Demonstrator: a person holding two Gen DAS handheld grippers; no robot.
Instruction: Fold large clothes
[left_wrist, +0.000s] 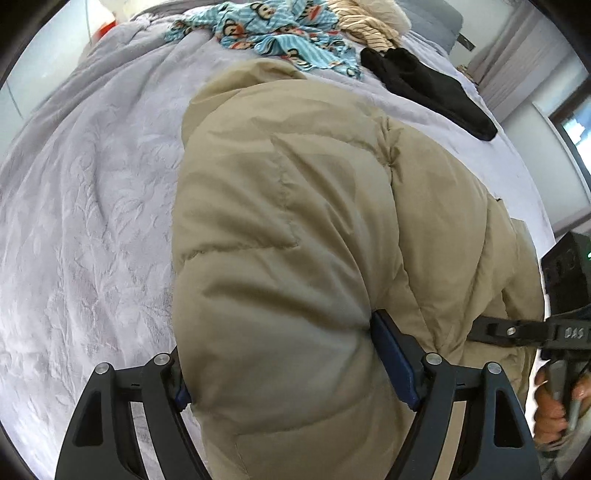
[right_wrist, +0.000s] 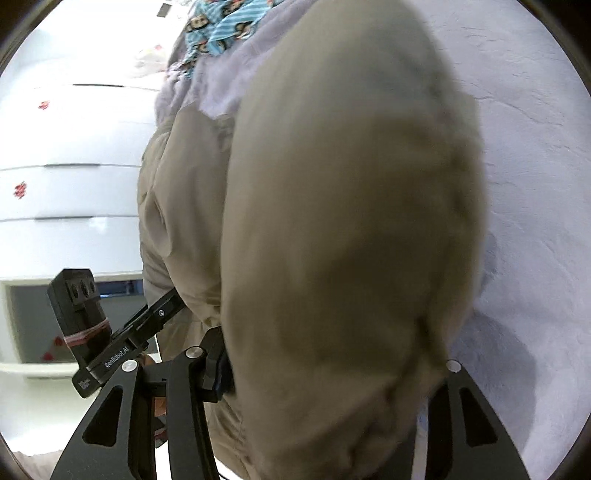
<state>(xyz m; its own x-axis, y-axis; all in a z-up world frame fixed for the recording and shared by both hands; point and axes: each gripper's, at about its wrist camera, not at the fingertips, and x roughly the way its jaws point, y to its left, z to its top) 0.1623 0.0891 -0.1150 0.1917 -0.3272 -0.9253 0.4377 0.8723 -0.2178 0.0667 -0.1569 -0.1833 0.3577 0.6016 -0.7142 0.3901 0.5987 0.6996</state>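
Jacket, tan and puffy, bunched thick between both pairs of jaws, over the bed. Left gripper clamped wide on a fat fold, blue pads dug into the fabric on either side. Right gripper likewise spread around a bulky, blurred fold; near finger pressed against the cloth, far finger mostly hidden behind it, so cannot tell whether the grip is firm. From the left wrist view, right gripper at the jacket's right edge, a hand on its handle. Grey quilted cover beneath. Farther up the bed, black garment; beyond it, blue monkey-print cloth and a striped beige piece.
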